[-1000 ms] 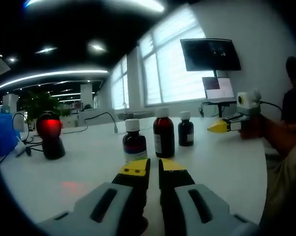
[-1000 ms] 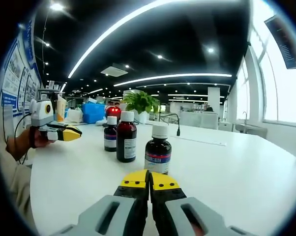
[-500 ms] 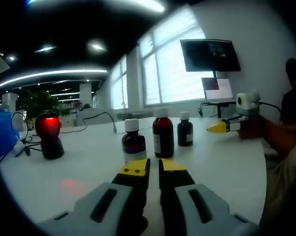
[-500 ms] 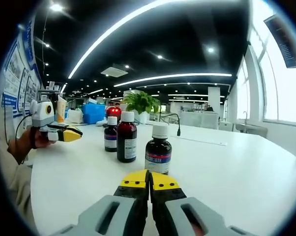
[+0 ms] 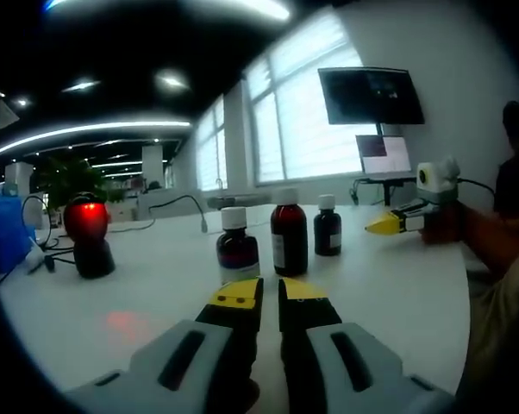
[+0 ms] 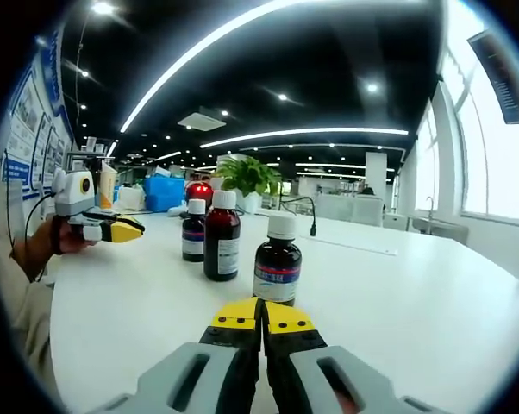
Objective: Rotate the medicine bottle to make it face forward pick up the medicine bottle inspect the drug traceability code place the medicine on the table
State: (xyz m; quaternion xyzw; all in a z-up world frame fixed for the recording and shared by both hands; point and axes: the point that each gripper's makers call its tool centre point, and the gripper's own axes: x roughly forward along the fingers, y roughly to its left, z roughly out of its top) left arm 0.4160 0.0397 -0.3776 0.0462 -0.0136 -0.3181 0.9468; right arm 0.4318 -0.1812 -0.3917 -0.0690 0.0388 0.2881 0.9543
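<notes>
Three dark medicine bottles with white caps stand in a row on the white table point(image 5: 389, 276). In the left gripper view the nearest bottle point(image 5: 238, 248) has a coloured label, the tall brown bottle point(image 5: 290, 238) is in the middle, and the small bottle point(image 5: 327, 228) is farthest. My left gripper point(image 5: 270, 297) is shut and empty, just short of the nearest bottle. My right gripper point(image 6: 261, 316) is shut and empty in front of the labelled bottle point(image 6: 277, 269); the tall bottle point(image 6: 221, 247) and small bottle point(image 6: 194, 234) stand beyond. Each gripper also shows from the side: right gripper point(image 5: 402, 221), left gripper point(image 6: 113, 228).
A black scanner with a red light point(image 5: 87, 235) stands at the left, casting a red spot on the table. Cables lie behind it. A monitor point(image 5: 370, 95) hangs on the far wall. A potted plant point(image 6: 246, 178) and blue box point(image 6: 165, 194) sit at the table's far side.
Both views have shifted very slightly with the hands. The bottles and both grippers stand as before.
</notes>
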